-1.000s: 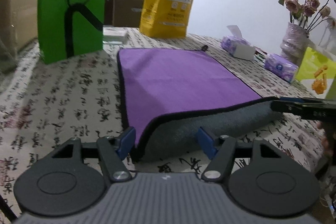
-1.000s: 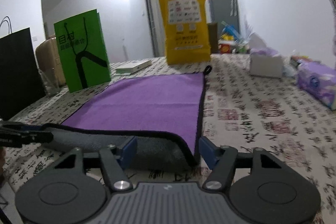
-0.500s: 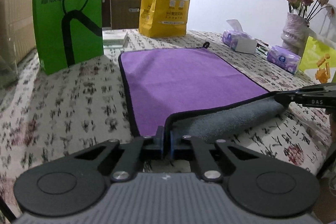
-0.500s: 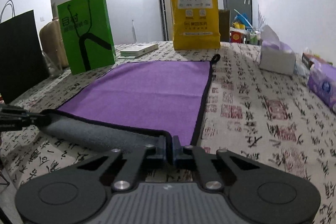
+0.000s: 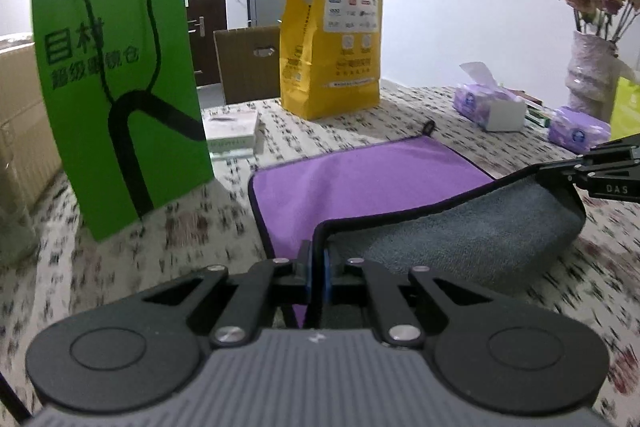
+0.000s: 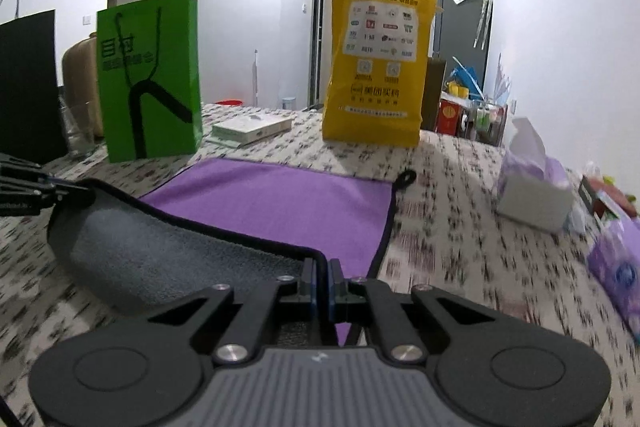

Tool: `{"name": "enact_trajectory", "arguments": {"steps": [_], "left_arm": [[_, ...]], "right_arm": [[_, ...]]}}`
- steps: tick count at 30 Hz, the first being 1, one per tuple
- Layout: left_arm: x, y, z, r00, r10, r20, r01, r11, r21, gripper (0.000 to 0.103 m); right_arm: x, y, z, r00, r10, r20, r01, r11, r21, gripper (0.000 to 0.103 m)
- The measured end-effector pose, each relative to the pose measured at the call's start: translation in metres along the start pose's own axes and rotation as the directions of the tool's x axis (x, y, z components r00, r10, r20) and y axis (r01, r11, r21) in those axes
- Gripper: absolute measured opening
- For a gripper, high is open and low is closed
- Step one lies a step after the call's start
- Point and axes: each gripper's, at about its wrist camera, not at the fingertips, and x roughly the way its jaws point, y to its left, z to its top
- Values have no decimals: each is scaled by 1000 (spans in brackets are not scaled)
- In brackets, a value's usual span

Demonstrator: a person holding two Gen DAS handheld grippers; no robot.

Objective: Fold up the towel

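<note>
Left gripper [image 5: 317, 269]: clamped on towel's [image 5: 360, 179] near-left corner.
Right gripper [image 6: 321, 281]: clamped on near-right corner.
Near edge: lifted, apparently off counter [image 6: 460, 211].

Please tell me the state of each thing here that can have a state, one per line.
Left tongs: shut on towel corner.
Right tongs: shut on towel corner.
Towel: near edge lifted, grey underside showing.
Green bag: upright.
Yellow bag: upright.
Tissue box: open, tissue sticking out.
</note>
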Motion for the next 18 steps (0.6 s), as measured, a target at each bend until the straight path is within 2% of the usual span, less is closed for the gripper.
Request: {"name": "enact_trajectory", "arguments": {"steps": [4,11,18], "left_arm": [[28,14,22,1000,11,-4,-11,1000,10,6],[95,42,57,999,10,-45,-11,1000,-22,6],[155,59,74,994,36,-103,-42,998,-49,6]], "right_arm": [[32,-11,22,1000,4,-7,-4,1000,2,5],[96,-44,51,999,17,-36,-12,994,112,5],[156,-62,73,998,-10,-67,19,990,142,5]]}}
